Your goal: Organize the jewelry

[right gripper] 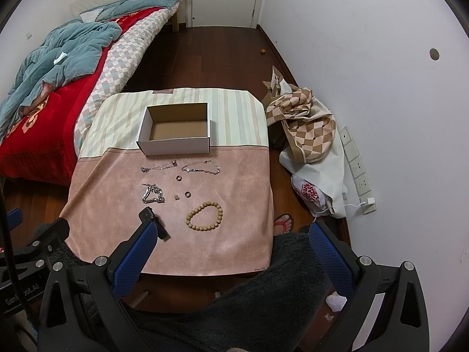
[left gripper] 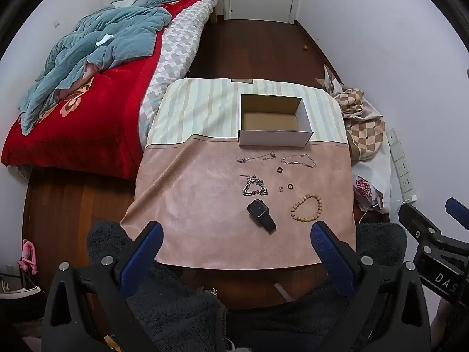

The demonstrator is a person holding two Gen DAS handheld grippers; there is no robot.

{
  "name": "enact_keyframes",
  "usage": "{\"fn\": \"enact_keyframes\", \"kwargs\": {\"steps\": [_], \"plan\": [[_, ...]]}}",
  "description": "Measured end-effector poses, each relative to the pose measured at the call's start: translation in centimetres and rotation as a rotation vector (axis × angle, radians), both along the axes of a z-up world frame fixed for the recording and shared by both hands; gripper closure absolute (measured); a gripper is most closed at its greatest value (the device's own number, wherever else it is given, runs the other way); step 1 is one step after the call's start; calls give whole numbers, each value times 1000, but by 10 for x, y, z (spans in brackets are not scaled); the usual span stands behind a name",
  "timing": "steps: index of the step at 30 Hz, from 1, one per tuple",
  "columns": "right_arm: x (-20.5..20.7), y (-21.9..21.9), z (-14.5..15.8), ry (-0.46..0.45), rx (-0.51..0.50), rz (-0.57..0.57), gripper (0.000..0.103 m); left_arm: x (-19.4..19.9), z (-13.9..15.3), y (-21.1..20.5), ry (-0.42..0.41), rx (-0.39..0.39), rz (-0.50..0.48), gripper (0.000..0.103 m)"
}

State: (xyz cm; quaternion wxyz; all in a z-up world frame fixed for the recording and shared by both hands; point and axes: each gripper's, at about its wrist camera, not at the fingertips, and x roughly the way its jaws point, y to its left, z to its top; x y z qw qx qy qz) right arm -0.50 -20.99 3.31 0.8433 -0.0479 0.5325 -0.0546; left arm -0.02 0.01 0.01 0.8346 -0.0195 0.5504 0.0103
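Jewelry lies spread on the pink cloth (left gripper: 205, 220) ahead of both wide-open, empty grippers, short of the empty box (left gripper: 275, 121). Bead bracelet (right gripper: 204, 215), just beyond the right gripper (right gripper: 231, 246), looks light and firm; pinch across its rim. Chunky chain (left gripper: 253, 186), beyond the left gripper (left gripper: 237, 246), looks limp and slippery.

A: What's my work surface?
B: Small table (left gripper: 205, 234) w/ pink-and-striped cloth. On it: open cardboard box (left gripper: 275, 139) at the back, then chains (left gripper: 254, 189), rings (left gripper: 279, 170), watch (left gripper: 261, 212), bead bracelet (left gripper: 306, 206) in front of me.
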Motion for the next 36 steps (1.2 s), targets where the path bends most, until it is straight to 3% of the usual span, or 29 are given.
{"fn": "enact_keyframes", "kwargs": {"steps": [15, 20, 25, 29, 33, 36], "plan": [[0, -2, 1, -4, 10, -4, 0, 1, -2, 1, -8, 7, -1, 0], [14, -15, -17, -12, 31, -35, 0, 25, -27, -2, 12, 54, 30, 0], [47, -36, -73, 39, 7, -77, 0, 55, -83, -5, 53, 120, 41, 0], [79, -46, -146, 155, 7, -85, 2, 74, -137, -10, 135, 188, 46, 0], [97, -52, -213, 256, 44, -87, 19, 80, -176, -14, 241, 167, 47, 0], [101, -52, -250, 308, 56, -90, 24, 80, -198, -18, 309, 99, 67, 1]]}}
